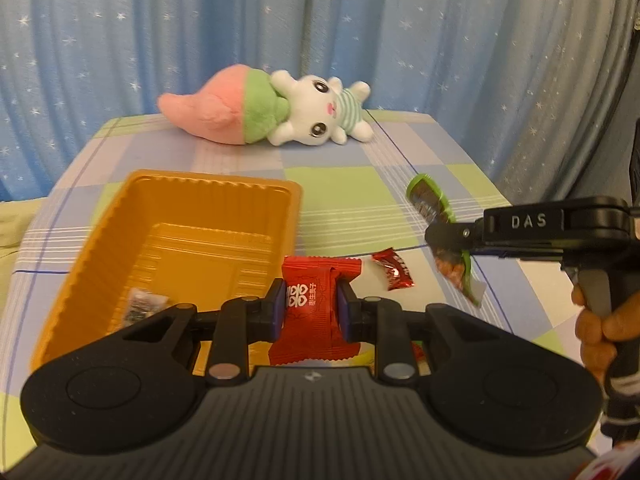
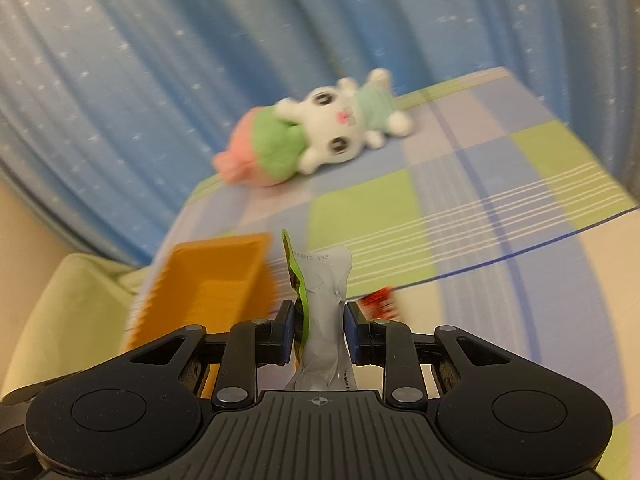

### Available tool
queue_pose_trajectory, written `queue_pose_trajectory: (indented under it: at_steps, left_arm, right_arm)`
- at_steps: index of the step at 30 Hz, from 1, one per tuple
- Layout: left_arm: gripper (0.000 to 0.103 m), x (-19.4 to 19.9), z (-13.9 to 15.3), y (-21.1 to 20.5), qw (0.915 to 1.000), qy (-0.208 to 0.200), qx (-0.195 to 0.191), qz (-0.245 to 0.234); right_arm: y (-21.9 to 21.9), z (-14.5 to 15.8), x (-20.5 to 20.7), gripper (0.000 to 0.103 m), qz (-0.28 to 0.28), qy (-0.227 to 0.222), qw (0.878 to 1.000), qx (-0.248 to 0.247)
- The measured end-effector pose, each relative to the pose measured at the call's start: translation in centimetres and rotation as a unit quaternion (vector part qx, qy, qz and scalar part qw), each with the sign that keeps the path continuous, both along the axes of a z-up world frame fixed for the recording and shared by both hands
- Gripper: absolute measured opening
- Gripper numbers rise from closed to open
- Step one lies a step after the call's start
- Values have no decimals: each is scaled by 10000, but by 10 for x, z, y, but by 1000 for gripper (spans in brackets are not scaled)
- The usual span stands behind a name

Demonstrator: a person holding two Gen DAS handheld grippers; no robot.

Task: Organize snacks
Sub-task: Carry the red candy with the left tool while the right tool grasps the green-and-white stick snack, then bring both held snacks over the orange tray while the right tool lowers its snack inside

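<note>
My left gripper (image 1: 311, 308) is shut on a red snack packet (image 1: 316, 312), held just right of the orange tray (image 1: 96, 240). A small dark packet (image 1: 142, 305) lies in the tray's near corner. My right gripper (image 1: 448, 240) is shut on a green-edged snack packet (image 1: 430, 204) above the table at the right. In the right wrist view the gripper (image 2: 316, 330) pinches that packet (image 2: 324, 300), silver back showing, with the tray (image 2: 208, 292) ahead to the left. A small red candy wrapper (image 1: 394, 270) lies on the cloth between the grippers; it also shows in the right wrist view (image 2: 378, 304).
A plush bunny in a pink and green peach (image 1: 272, 110) lies at the back of the checked tablecloth (image 1: 344, 196). A blue starred curtain (image 1: 280, 20) hangs behind. The table's right edge runs close to my right hand (image 1: 600, 324).
</note>
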State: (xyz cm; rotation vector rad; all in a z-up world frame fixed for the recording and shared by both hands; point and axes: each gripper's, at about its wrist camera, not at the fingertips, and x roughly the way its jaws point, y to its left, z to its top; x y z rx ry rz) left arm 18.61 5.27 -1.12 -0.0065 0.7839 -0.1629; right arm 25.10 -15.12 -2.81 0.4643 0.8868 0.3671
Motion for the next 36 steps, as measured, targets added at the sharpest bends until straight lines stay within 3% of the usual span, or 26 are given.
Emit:
queue_pose_trajectory:
  at_steps: [9, 15, 23, 36]
  left_arm:
    - [24, -15, 9, 49, 9992, -70, 35, 392]
    - [24, -12, 8, 87, 9980, -70, 69, 623]
    - [24, 7, 1, 126, 9975, 21, 94, 705]
    - [24, 55, -22, 140, 9989, 185, 108, 415]
  right_arm:
    - [69, 6, -16, 27, 692, 221, 9963, 470]
    - [111, 3, -12, 27, 933, 260, 9941, 494]
    - [149, -10, 4, 27, 871, 325, 9955, 195]
    - [183, -32, 38, 27, 583, 471, 9962, -433]
